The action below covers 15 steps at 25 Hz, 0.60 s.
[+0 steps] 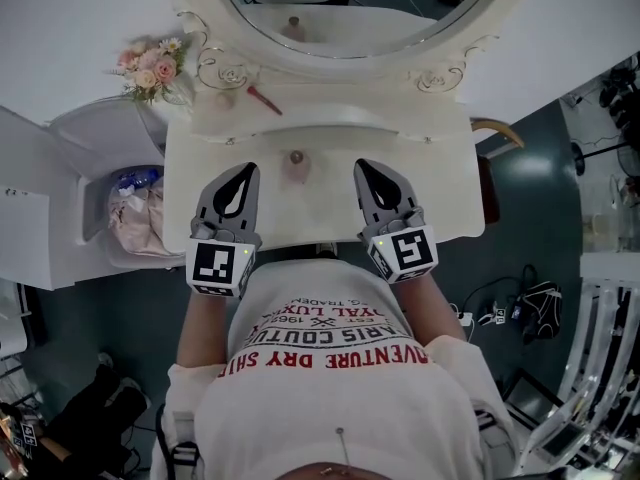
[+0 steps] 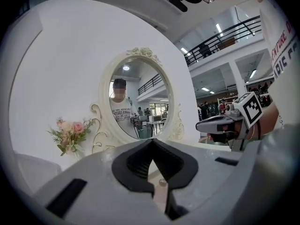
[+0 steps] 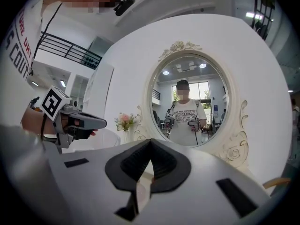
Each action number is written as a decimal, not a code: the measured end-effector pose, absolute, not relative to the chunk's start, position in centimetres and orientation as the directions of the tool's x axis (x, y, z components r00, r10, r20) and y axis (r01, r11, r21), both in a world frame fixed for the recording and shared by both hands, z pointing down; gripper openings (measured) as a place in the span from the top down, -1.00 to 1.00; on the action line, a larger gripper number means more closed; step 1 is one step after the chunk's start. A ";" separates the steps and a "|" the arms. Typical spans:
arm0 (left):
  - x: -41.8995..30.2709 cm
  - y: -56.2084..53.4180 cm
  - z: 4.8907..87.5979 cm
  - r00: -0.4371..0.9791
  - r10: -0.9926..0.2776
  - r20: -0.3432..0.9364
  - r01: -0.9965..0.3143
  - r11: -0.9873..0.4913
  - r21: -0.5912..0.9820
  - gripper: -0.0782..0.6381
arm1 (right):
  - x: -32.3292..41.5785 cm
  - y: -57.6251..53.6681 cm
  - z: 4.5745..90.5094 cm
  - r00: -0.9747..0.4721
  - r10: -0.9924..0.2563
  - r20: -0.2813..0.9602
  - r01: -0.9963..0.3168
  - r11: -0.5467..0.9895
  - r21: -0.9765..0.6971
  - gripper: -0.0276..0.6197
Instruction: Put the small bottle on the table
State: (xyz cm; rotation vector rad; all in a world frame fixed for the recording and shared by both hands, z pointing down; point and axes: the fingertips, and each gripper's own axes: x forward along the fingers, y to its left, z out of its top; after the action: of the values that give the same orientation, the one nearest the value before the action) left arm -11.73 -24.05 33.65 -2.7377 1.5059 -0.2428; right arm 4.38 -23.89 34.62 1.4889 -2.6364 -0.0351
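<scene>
A small pale pink bottle (image 1: pixel 296 165) with a brown cap stands upright on the white dressing table (image 1: pixel 440 178), between my two grippers and touching neither. My left gripper (image 1: pixel 247 172) lies just left of it, jaws shut and empty. My right gripper (image 1: pixel 362 169) lies just right of it, also shut with nothing held. In the left gripper view the closed jaws (image 2: pixel 151 142) point at the mirror, and the bottle's cap (image 2: pixel 162 182) shows through the gap below the tips. The right gripper view shows its jaws (image 3: pixel 150 142) closed tip to tip.
An oval mirror (image 1: pixel 350 8) in an ornate white frame stands at the table's back. A pink flower bouquet (image 1: pixel 150 68) sits at the back left, and a red stick (image 1: pixel 265 100) lies on the raised shelf. A white bin (image 1: pixel 135 213) with bags stands left of the table.
</scene>
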 end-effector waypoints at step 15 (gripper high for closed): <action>-11.5 -24.9 34.4 0.542 -0.824 0.163 -0.826 -0.558 -0.074 0.76 | 3.7 -25.0 34.4 -0.509 -0.857 0.083 -0.853 0.515 0.085 0.92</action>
State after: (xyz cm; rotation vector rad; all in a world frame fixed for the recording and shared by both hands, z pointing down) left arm -11.49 -24.90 34.41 -2.7689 1.4822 -0.2827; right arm 3.68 -25.02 34.39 1.4920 -2.6340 -0.0501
